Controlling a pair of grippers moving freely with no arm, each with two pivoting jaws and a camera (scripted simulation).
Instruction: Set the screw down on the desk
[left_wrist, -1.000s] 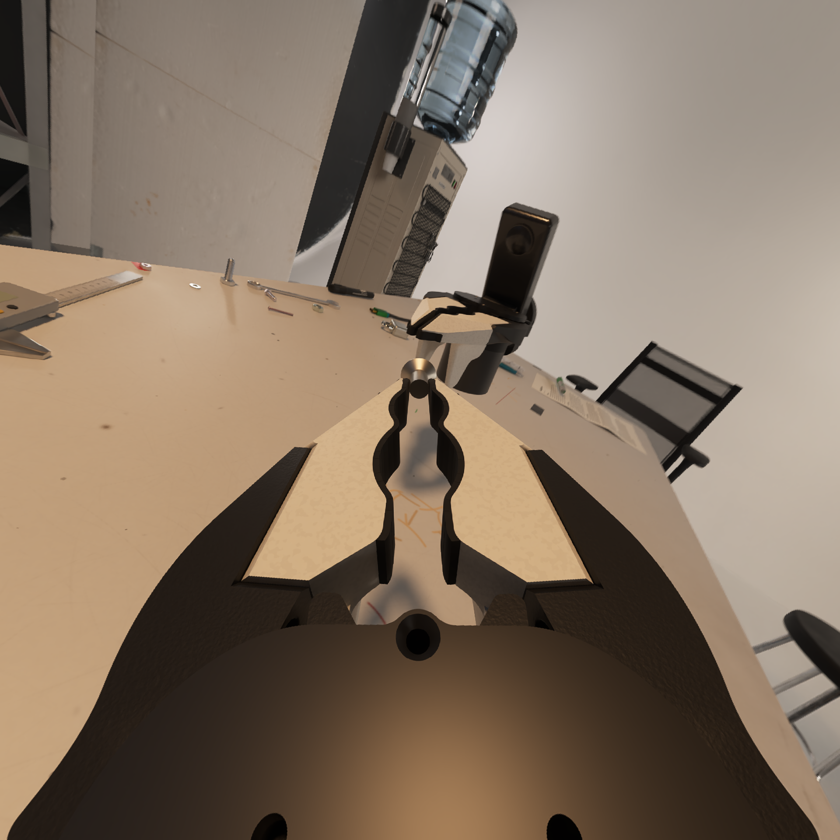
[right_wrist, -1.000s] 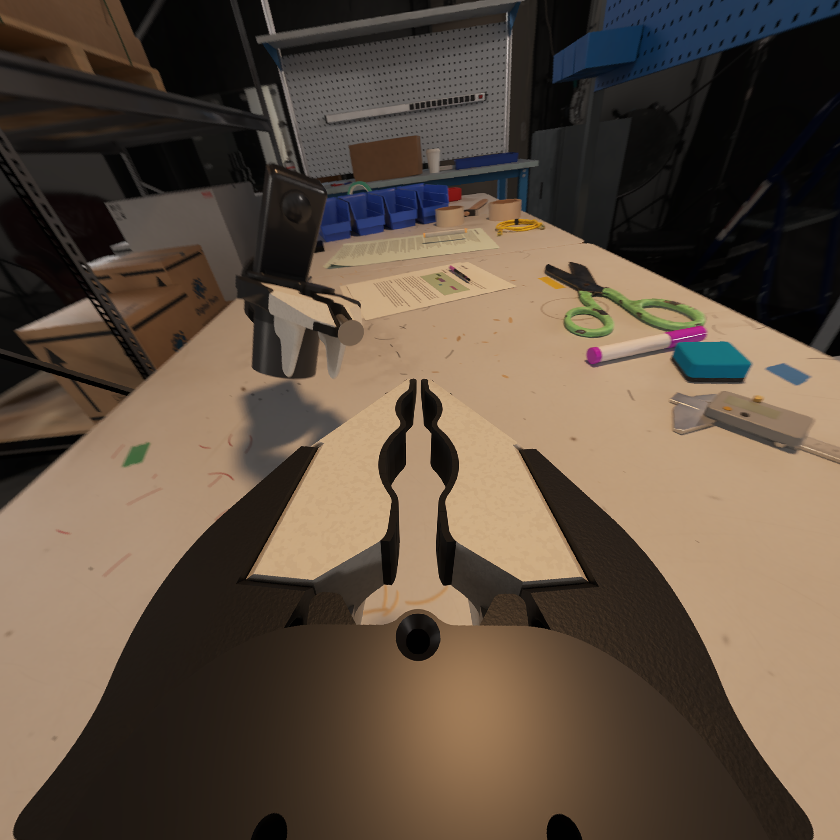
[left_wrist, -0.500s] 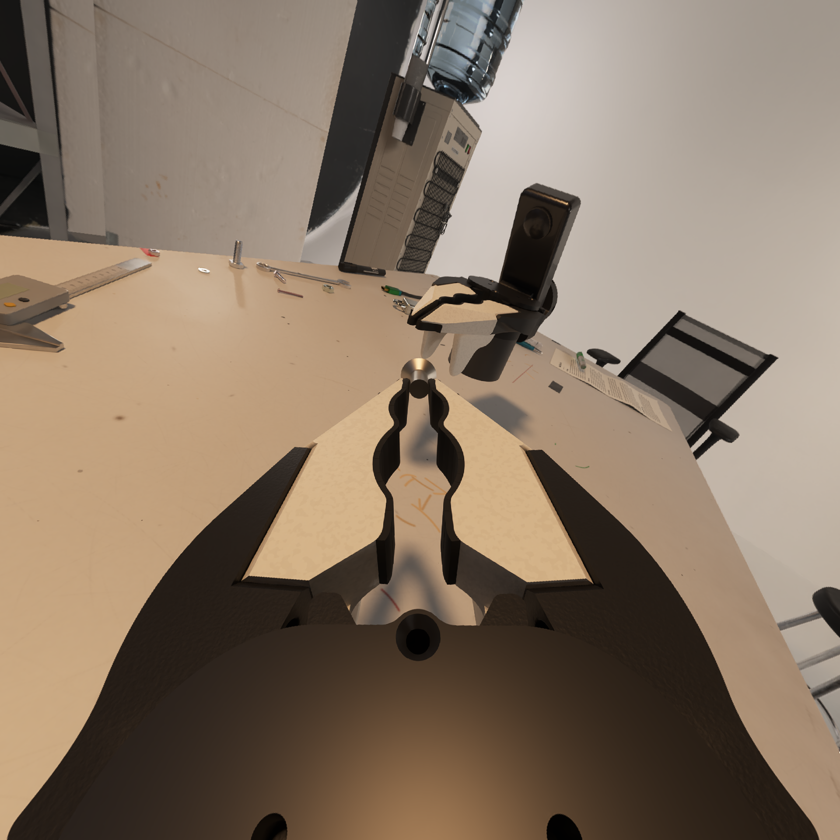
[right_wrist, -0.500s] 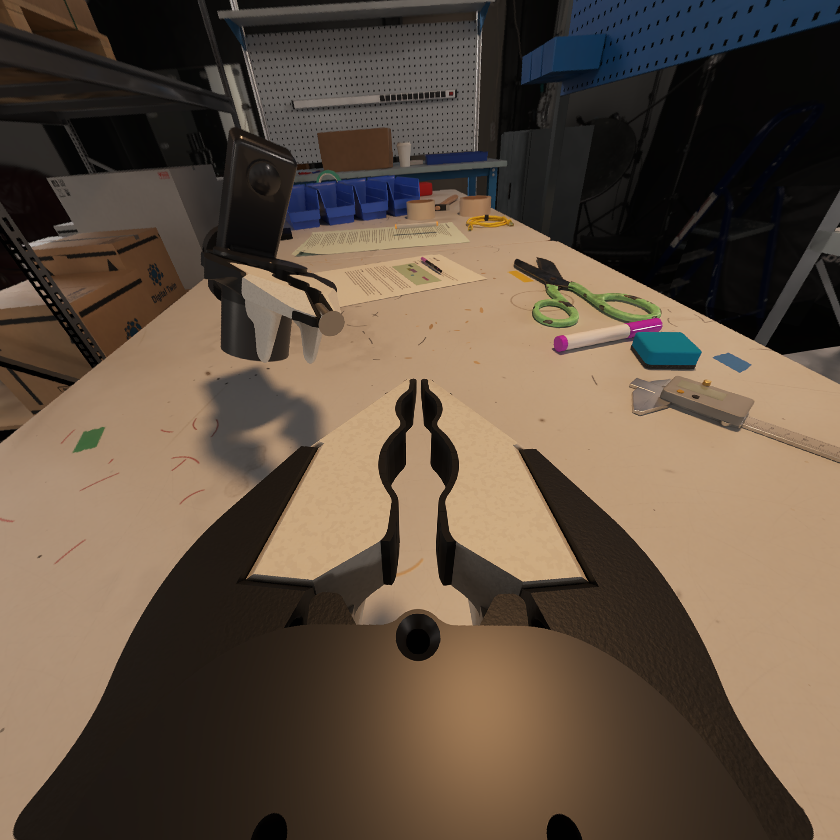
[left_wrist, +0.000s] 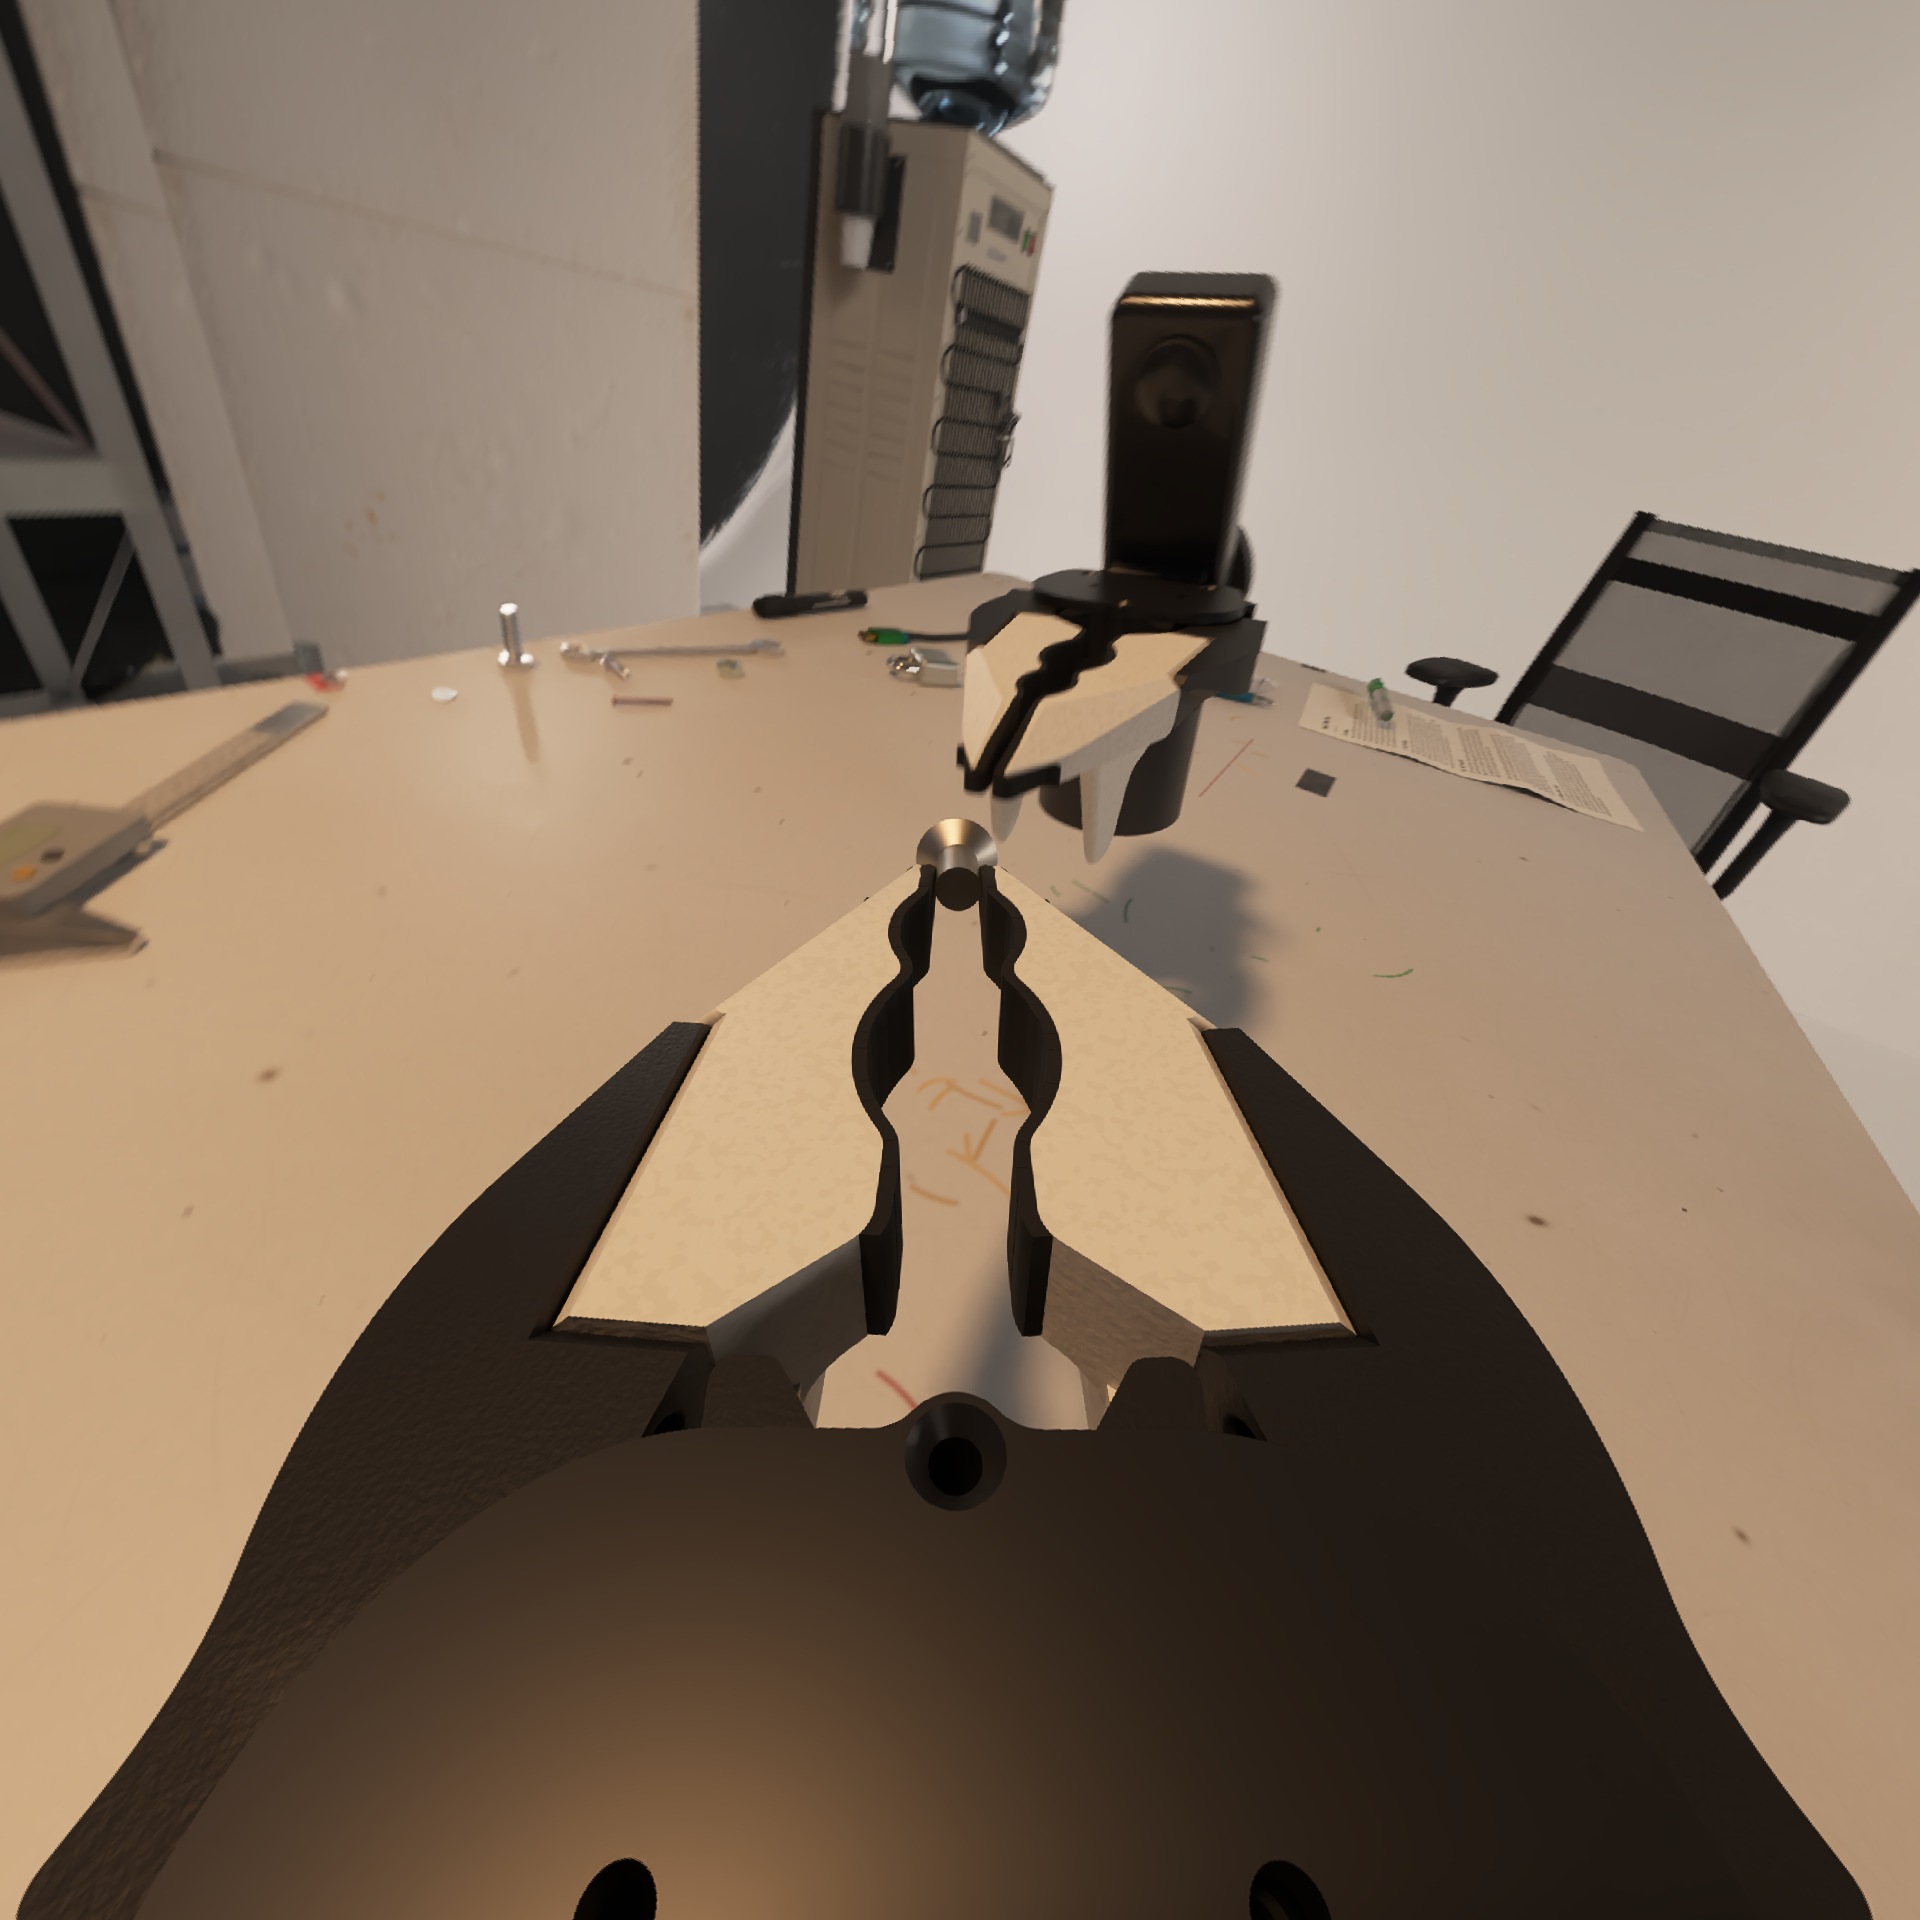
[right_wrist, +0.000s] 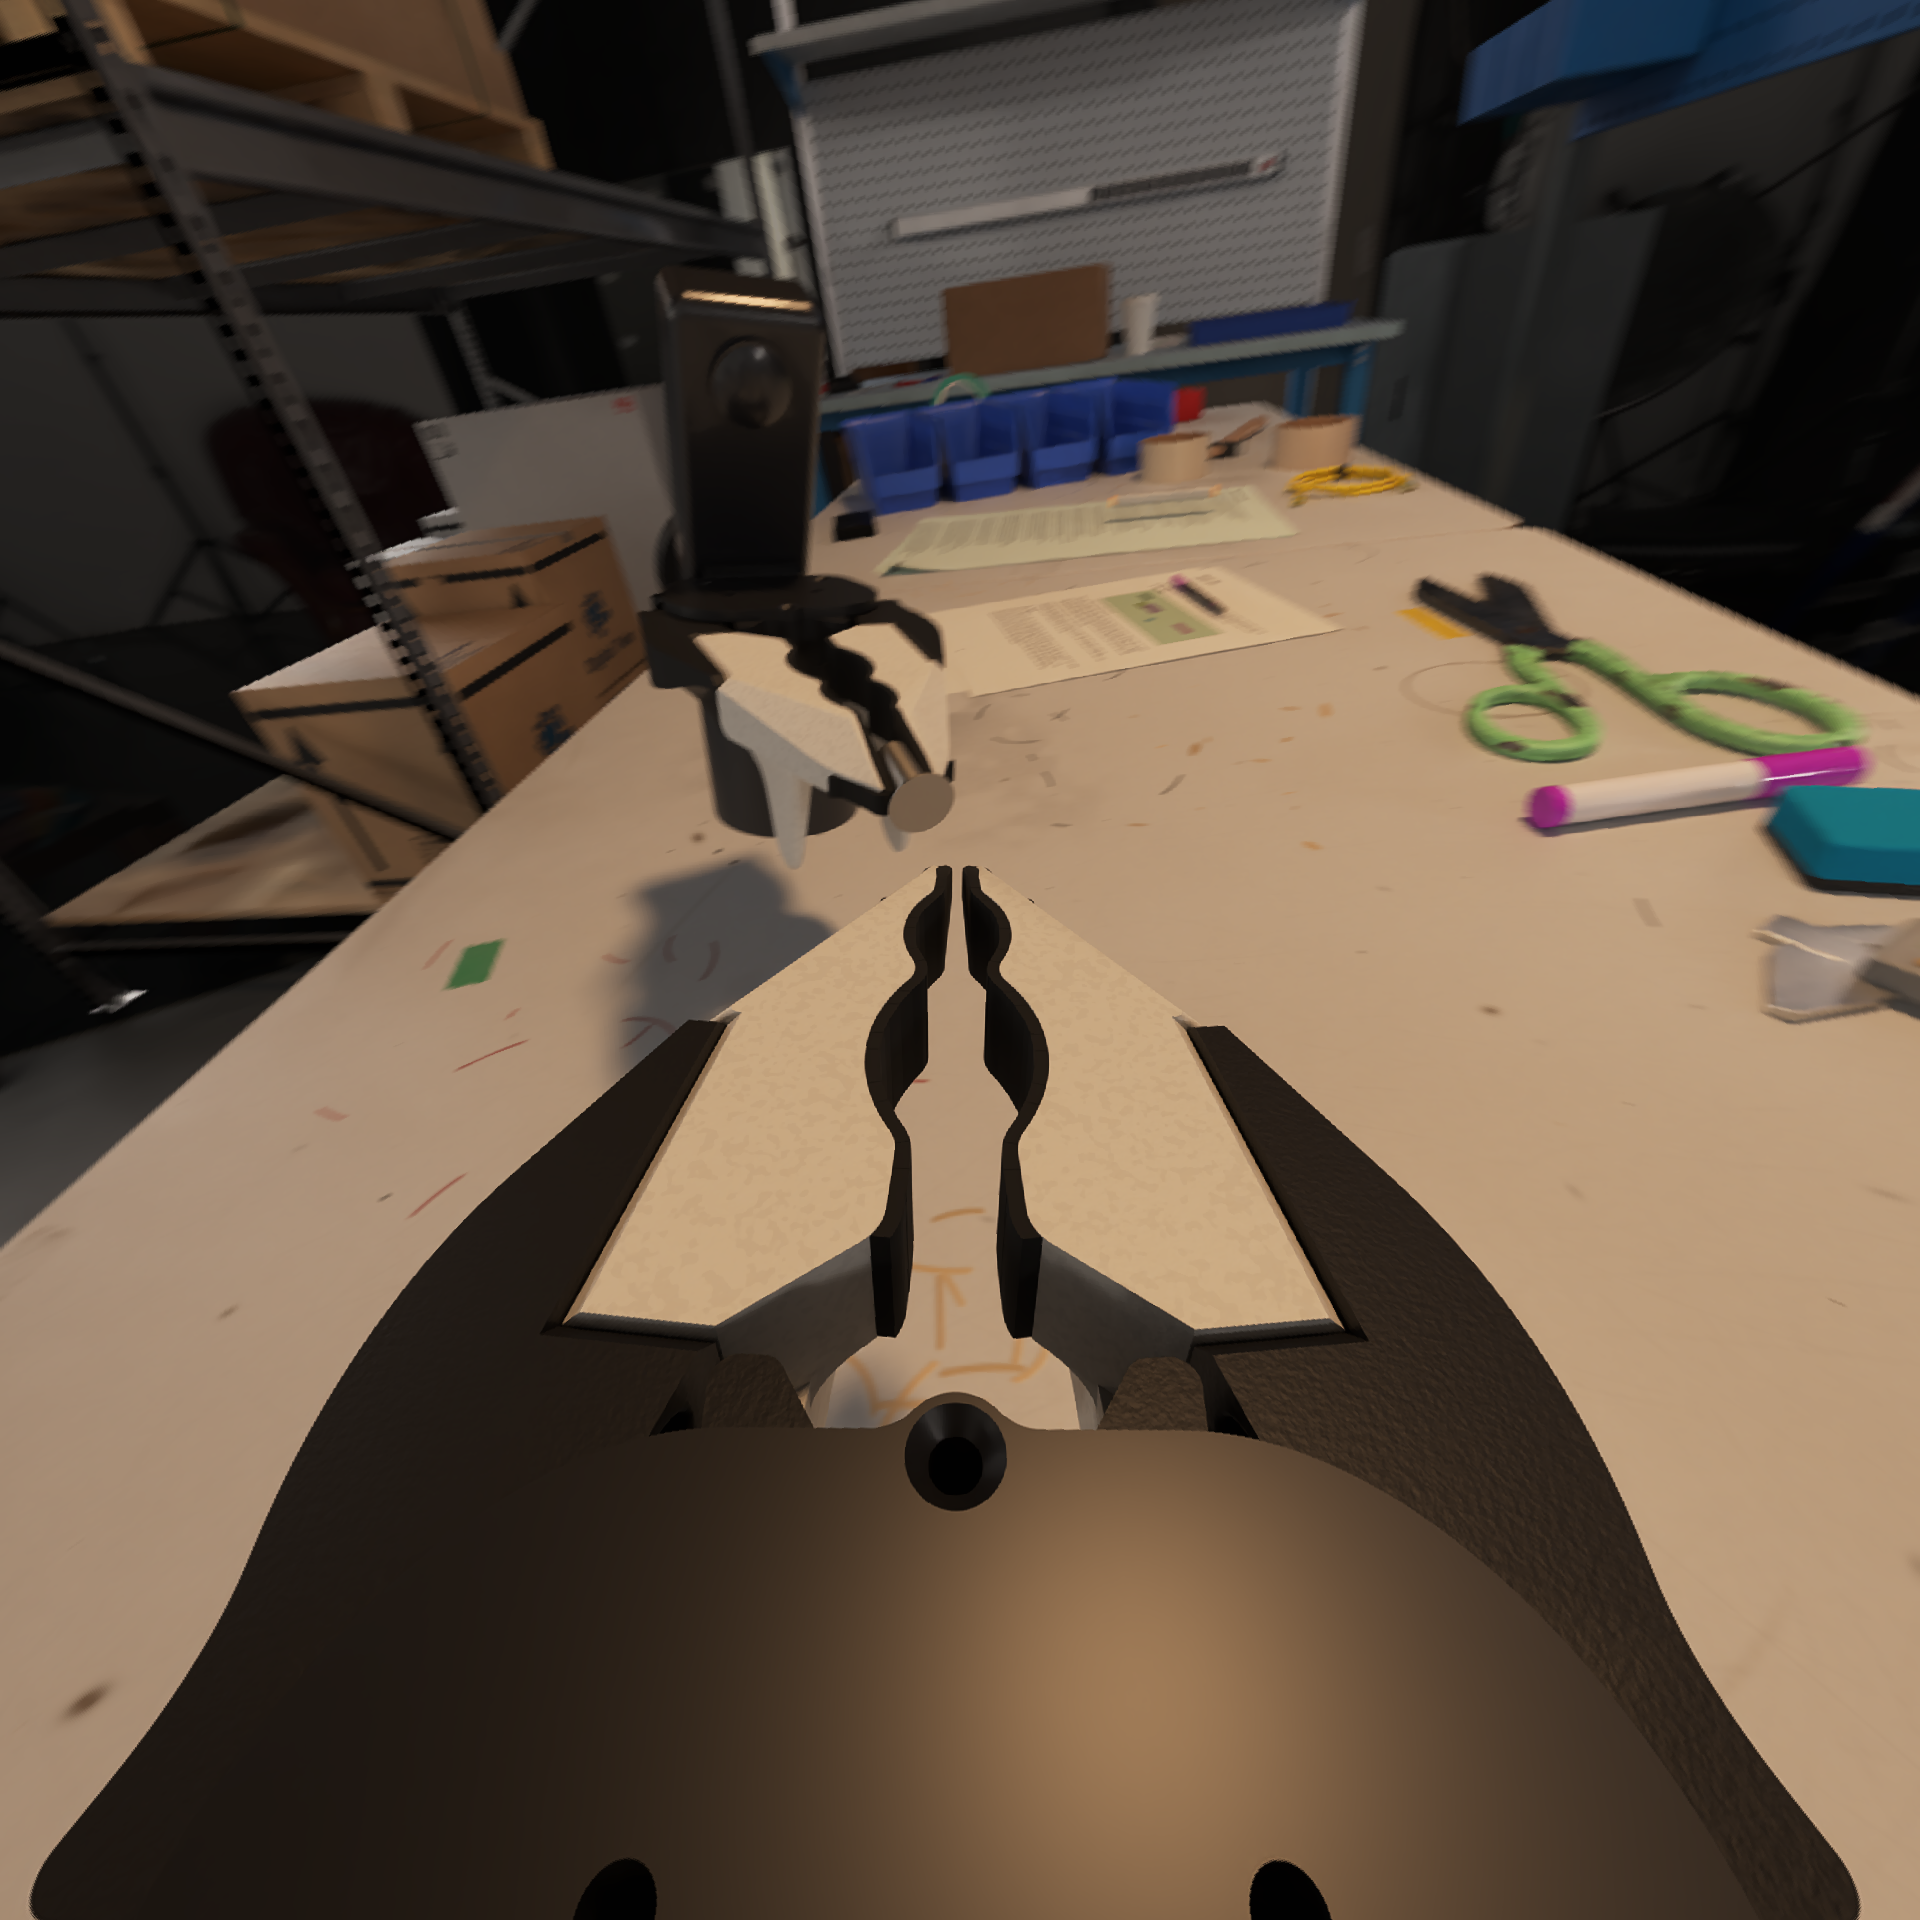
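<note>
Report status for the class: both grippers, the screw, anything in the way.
Left gripper shut on screw, above desk. Right gripper shut, empty, facing it close by. Desk below the screw bare.

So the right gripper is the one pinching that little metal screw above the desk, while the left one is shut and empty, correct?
Not quite: the sides are swapped. The left gripper pinches the screw at its tips above the desk, as the left wrist view shows. The right gripper is shut and empty, as the right wrist view shows.
</note>
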